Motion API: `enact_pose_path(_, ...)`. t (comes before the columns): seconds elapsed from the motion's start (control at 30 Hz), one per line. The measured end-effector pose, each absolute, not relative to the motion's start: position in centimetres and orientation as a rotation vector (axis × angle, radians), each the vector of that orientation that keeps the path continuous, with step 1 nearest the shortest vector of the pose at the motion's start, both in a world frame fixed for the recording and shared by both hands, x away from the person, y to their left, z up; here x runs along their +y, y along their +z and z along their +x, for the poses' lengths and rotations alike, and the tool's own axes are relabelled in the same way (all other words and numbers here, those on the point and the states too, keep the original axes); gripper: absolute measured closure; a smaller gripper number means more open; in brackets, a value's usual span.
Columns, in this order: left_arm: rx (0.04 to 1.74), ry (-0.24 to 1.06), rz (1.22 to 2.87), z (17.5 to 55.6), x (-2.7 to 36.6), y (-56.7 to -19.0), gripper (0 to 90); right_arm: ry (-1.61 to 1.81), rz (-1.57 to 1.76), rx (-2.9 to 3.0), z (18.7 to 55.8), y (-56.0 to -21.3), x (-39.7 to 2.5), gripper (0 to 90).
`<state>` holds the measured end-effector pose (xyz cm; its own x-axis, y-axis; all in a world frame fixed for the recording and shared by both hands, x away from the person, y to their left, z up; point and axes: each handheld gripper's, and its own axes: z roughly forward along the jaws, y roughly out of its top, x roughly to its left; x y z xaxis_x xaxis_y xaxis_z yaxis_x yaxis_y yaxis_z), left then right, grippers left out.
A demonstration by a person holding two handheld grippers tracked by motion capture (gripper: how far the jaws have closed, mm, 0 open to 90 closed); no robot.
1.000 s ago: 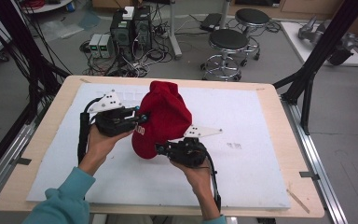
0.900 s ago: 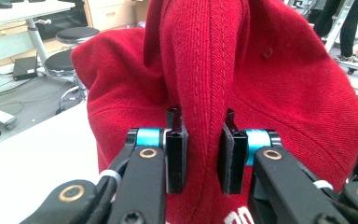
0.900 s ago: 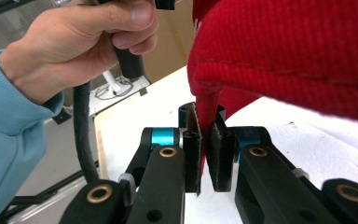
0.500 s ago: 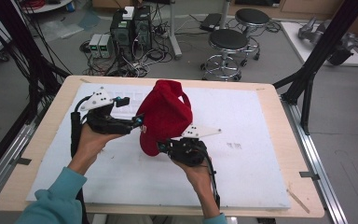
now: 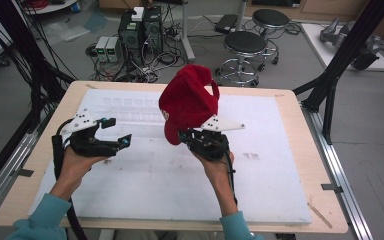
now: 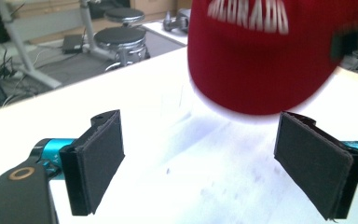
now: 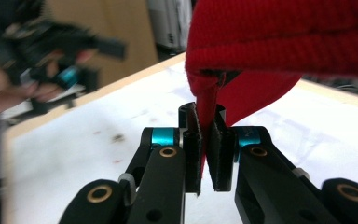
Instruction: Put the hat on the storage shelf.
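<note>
Drawn back toward the left edge of the surface (image 5: 280, 200) since a moment ago, left tongs (image 5: 115, 132), now well apart from the red cap (image 5: 187, 102) and spread wide with nothing between the pads (image 6: 98, 163). Raised higher above the middle of the surface, cap hanging from the right tongs (image 5: 186, 137), clamped on its lower rim. White lettering across the cap's front, just above and beyond the left tongs.

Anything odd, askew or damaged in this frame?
Nothing damaged or spilled. The red cap hangs tilted above the table, pinched by its brim in the right claw. The left claw is open, apart from it.
</note>
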<state>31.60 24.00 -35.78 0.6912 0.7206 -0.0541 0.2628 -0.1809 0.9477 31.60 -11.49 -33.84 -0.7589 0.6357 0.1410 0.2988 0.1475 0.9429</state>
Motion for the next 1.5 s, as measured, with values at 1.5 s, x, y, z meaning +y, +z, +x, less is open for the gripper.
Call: enact_pose_path(1.5,0.91,0.638,1.654,27.6,29.7,-44.8,15.9,1.505,0.988,2.033,41.3,-35.7,-9.9,85.8)
